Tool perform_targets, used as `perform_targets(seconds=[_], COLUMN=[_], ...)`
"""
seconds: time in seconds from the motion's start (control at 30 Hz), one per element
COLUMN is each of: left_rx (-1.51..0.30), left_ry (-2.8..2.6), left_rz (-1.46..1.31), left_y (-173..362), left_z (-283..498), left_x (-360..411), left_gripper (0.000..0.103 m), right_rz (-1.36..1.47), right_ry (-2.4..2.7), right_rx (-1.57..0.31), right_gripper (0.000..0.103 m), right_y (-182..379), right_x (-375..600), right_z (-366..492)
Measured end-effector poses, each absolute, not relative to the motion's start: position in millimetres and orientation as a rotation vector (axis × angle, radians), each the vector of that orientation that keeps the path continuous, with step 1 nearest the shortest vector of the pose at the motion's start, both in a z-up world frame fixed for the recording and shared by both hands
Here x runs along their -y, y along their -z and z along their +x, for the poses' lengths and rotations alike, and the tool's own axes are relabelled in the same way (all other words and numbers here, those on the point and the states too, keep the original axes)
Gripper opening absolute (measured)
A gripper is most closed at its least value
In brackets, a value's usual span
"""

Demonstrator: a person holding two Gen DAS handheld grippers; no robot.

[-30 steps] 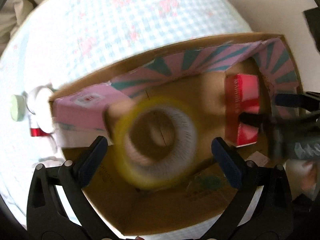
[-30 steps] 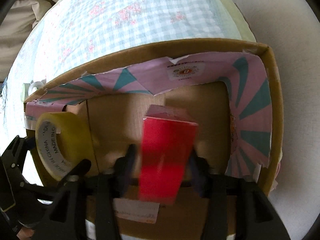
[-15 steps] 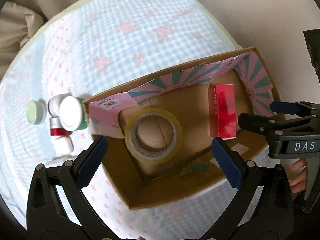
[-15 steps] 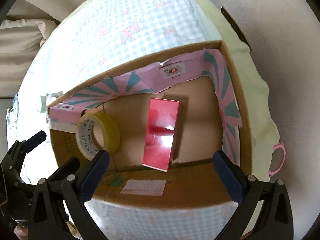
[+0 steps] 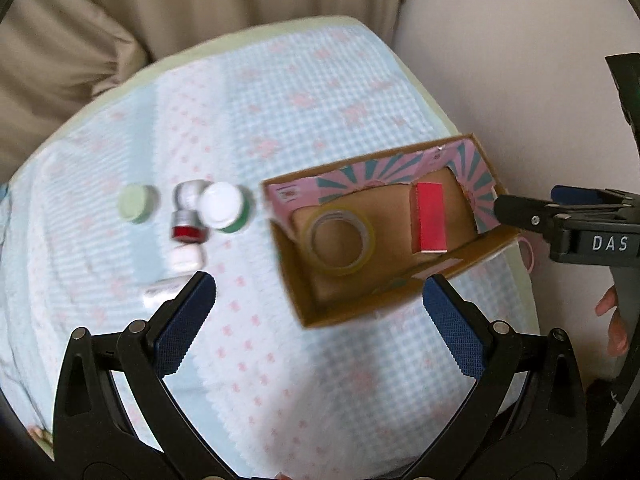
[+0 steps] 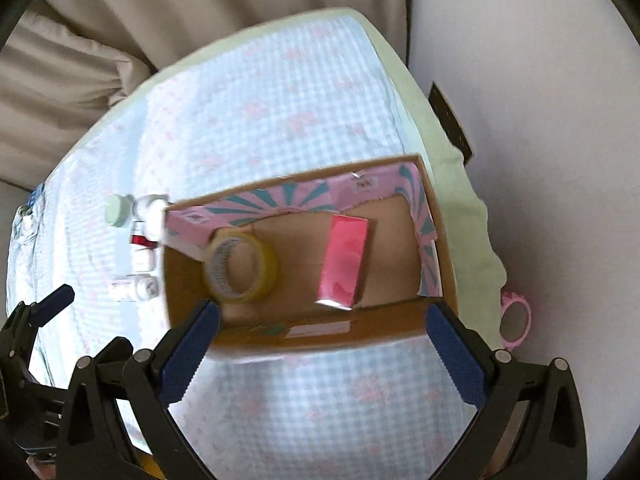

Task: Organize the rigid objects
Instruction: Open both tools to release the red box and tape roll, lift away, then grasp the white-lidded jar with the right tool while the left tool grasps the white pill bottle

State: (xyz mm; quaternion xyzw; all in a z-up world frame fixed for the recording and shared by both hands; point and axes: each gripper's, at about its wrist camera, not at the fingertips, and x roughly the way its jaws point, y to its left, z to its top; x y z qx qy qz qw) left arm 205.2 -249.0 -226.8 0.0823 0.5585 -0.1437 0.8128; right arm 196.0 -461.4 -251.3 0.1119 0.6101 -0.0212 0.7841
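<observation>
My left claw [image 5: 318, 312] is spread wide with nothing between its blue pads [image 5: 182, 322], and it hangs above the checked blue cloth [image 5: 280, 92] that covers the bench. My right claw [image 6: 322, 344] is spread just as wide and also carries nothing; it hangs over the near wall of the cardboard box [image 6: 320, 338]. From the left wrist camera I can see the right claw's black fingers off to the right, level with the box's right end. Inside the box, whose far and right walls are lined with pink and teal striped paper, a roll of yellowish tape [image 6: 240, 266] lies toward the left end, tilted against the pink lining at the corner. A red carton [image 6: 343, 267] lies flat on the box floor, apart from the tape and nearer the right end. To the left of the box, on the cloth, I see a loose cluster of small containers: a pale green lidded jar [image 5: 136, 202], a white lidded jar [image 5: 222, 206] close to the box's left wall, a small bottle with a red band [image 5: 186, 226] between and below them, and a white bottle [image 5: 185, 258] lying nearer my left claw. A pink ring-shaped object [image 6: 516, 320] lies at the cloth's right edge, beside the box's near right corner.
</observation>
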Motion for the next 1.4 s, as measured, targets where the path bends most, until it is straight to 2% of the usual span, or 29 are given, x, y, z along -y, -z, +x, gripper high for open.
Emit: perform_targets(seconds=[0.33,0.8,1.03,1.27,1.4], left_rx=[-1.14,-1.069,-1.098,-1.12,-1.196], left_ry=[0.256,0.325,0.413,0.519,0.591], left_rz=[0.126,0.116,0.117,0.369,0.395], left_y=[178,158,174,210,238], left_z=[165,145,179,223,253], left_x=[161,30,-24,-22,-16], left_gripper=[0.103,0.103,0.103,0.103,0.103], right_rz=[0.126,0.084,0.097,0.048,-0.045], right_ry=[-0.027,-0.071,-0.073,-0.061,-0.093], right_rx=[-1.164,-1.081,-1.101,-1.145,-1.176], right_gripper=[0.103,0.103,0.103,0.103,0.103], right_y=[183,150,162,182,200], right_x=[390,273,229,203,192], right_z=[153,130,150,184,210])
